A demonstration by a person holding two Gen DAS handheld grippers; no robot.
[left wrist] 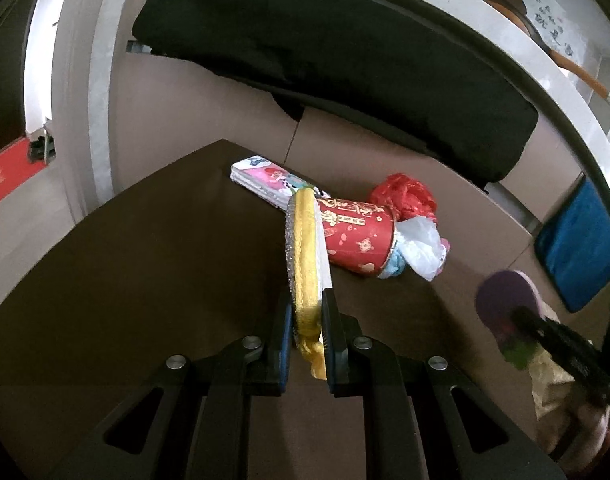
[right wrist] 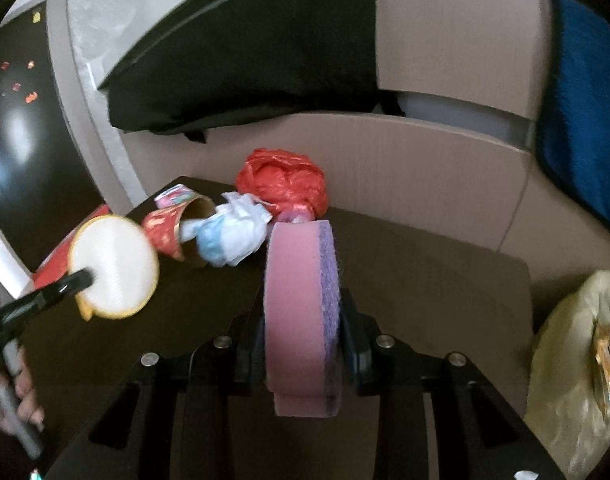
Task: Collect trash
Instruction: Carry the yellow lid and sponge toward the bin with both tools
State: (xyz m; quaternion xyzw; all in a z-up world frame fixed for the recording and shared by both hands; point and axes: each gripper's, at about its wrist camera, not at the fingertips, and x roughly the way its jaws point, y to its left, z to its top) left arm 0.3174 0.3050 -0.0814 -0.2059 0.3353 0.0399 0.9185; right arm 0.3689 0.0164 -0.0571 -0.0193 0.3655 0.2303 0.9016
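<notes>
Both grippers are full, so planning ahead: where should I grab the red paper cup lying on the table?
Pinch the red paper cup across its side walls from above. It lies on its side with crumpled tissue stuffed in the mouth, so the rim offers no clean hold.

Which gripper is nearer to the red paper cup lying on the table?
Left. The left gripper, clamping a yellow scrubber, has the red cup just past the scrubber's tip. The right gripper, clamping a pink sponge, sits farther off to the cup's right.

1. Our left gripper (left wrist: 307, 320) pointed down, jaws clamped tight on the round yellow-edged pad (left wrist: 303, 256).
2. Our right gripper (right wrist: 301, 340) sat squeezed on the pink and purple sponge (right wrist: 301, 312).
3. A hand (right wrist: 9, 396) showed behind the left gripper.
</notes>
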